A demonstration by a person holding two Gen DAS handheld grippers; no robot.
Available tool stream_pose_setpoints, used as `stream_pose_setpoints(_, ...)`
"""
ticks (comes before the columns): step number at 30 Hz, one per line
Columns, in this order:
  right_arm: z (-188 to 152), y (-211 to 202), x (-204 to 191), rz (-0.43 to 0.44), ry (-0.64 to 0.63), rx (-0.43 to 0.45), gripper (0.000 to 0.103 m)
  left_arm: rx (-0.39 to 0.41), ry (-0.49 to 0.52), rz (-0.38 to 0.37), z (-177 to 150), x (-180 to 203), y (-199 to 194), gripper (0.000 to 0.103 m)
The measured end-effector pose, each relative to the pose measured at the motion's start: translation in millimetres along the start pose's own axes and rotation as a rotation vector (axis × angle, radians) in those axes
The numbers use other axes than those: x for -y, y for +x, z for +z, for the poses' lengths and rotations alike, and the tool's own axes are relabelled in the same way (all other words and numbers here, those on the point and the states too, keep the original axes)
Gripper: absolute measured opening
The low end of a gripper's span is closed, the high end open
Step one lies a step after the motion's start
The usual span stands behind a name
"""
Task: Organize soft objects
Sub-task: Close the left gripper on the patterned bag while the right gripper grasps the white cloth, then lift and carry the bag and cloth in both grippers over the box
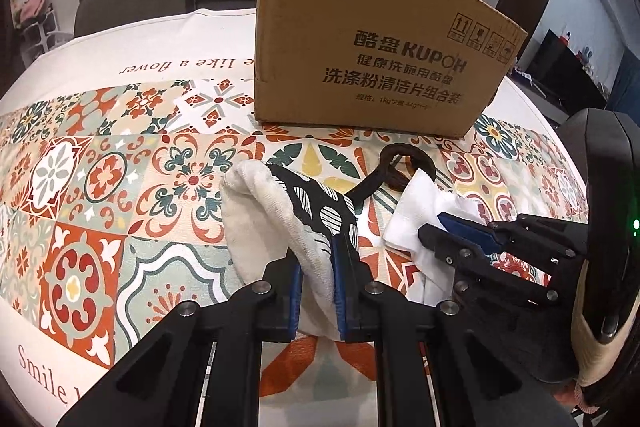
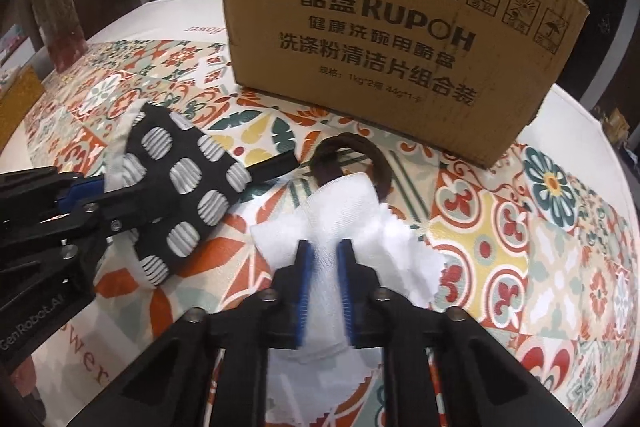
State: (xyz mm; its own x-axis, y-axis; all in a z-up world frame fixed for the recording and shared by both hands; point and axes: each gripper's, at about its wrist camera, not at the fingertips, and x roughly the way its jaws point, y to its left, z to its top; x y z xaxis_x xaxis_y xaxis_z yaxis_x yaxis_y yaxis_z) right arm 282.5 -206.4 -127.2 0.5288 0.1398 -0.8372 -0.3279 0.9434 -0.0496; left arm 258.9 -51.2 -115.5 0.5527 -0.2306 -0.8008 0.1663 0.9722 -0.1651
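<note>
The left claw (image 1: 316, 291) grips the spotted mitt (image 1: 280, 219); the right claw (image 2: 324, 291) pinches the white cloth (image 2: 348, 211), both near the table's middle. Lift each clear before reaching the cardboard box (image 1: 372, 39), avoiding the hair tie (image 1: 404, 167).

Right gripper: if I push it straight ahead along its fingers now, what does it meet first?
The right gripper, shut on the white cloth, would probably reach the brown hair tie just past the cloth's far end, then the cardboard box. Depth is hard to judge through the fisheye.
</note>
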Motion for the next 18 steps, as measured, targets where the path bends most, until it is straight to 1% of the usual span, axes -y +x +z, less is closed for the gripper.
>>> stream_pose_setpoints(5,-0.4,-5.4,7.3,0.013,0.05,0.015,0.01,0.004,0.003,-0.01,0.2,3.0,-3.8,0.015)
stream_pose_setpoints(9,-1.1,-19.7,11.7,0.015,0.081,0.045,0.01,0.017,0.004,-0.024,1.5,6.1,-10.1,0.015)
stream_pose_setpoints(14,0.2,-38.6,14.1,0.005,0.105,0.086,0.01,0.061,0.015,-0.027,4.0,10.2,-24.8,0.014)
stream_pose_setpoints(18,2.2,-52.2,19.3,0.02,0.148,0.12,0.01,0.093,0.018,-0.037,7.3,12.6,-37.5,0.014)
